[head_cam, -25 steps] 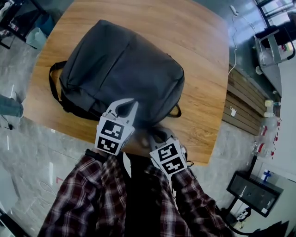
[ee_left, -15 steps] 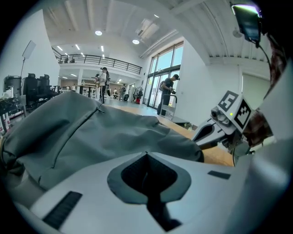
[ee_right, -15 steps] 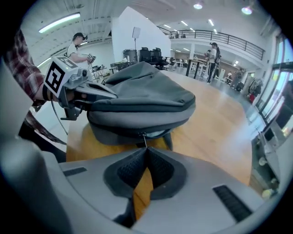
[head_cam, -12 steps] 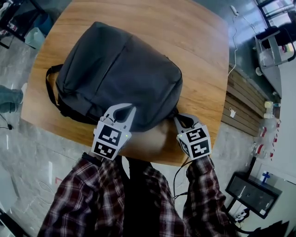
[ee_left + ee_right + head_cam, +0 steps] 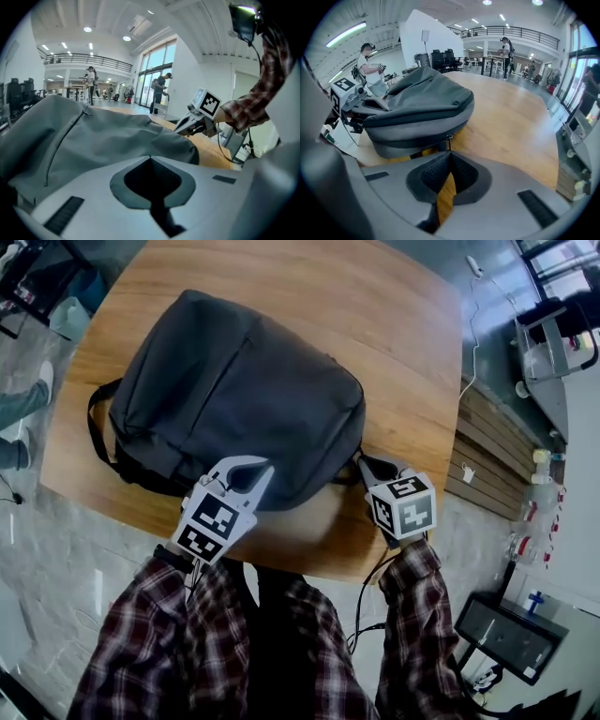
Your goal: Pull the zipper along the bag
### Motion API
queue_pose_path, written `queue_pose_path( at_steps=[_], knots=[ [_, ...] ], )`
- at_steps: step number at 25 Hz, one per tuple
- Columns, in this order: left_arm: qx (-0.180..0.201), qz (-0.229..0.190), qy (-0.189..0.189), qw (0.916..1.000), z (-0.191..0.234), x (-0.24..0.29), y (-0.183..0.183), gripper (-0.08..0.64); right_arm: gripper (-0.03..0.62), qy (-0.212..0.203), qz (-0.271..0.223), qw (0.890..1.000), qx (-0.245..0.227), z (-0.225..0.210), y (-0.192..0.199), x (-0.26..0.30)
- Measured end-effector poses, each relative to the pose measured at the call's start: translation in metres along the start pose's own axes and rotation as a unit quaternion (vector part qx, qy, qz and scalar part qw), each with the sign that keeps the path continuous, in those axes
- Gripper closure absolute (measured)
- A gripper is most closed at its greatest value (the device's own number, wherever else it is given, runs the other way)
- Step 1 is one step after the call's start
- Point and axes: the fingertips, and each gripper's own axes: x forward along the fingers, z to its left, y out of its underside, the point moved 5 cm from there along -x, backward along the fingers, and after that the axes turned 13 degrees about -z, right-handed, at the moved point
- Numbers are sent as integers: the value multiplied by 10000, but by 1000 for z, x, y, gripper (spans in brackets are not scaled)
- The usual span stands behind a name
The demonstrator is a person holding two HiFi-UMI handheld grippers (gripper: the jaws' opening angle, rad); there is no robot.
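A dark grey backpack (image 5: 244,390) lies flat on the round-cornered wooden table (image 5: 403,352). My left gripper (image 5: 261,465) is shut at the bag's near edge, and in the left gripper view its tips (image 5: 150,157) meet on a fold of the fabric (image 5: 93,136). At the bag's near right corner my right gripper (image 5: 361,461) is shut too. In the right gripper view its tips (image 5: 449,151) pinch the small metal zipper pull (image 5: 447,138), which sticks out from the side seam of the backpack (image 5: 422,103). The zipper track itself is mostly hidden.
The table's front edge (image 5: 309,563) runs just under both grippers, with grey floor below. A black shoulder strap (image 5: 97,418) loops off the bag's left end. Bare wood (image 5: 511,117) stretches beyond the bag. People stand far off in the hall (image 5: 506,51).
My right gripper has travelled right along the bag's near edge, from beside the left gripper to the right corner. The left gripper has drifted slightly left and stayed shut.
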Motion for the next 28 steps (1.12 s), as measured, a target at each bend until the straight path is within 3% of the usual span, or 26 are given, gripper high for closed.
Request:
queue_pose_path(
  at_steps=[4, 7, 10, 13, 18, 22, 28],
  knots=[
    [918, 533, 452, 9933, 24, -2, 0, 551, 584, -239, -51, 9996, 141, 36, 13, -20],
    [1371, 811, 193, 9870, 49, -9, -16, 551, 584, -512, -128, 9982, 284, 79, 23, -29],
    [1065, 194, -465, 9930, 55, -18, -58, 551, 584, -781, -215, 9957, 449, 127, 26, -32],
    [835, -199, -432, 9954, 22, -9, -84, 551, 584, -1075, -304, 9915, 664, 169, 25, -27],
    [1098, 66, -269, 9936, -18, 13, -48, 551, 584, -1284, -362, 9878, 804, 200, 26, -20],
    [1144, 96, -381, 9927, -19, 6, -14, 551, 584, -1300, -187, 9908, 313, 195, 37, -19],
    [1308, -106, -313, 9909, -17, -2, -11, 551, 583, -1099, -58, 9938, -138, 166, 39, -18]
  ],
)
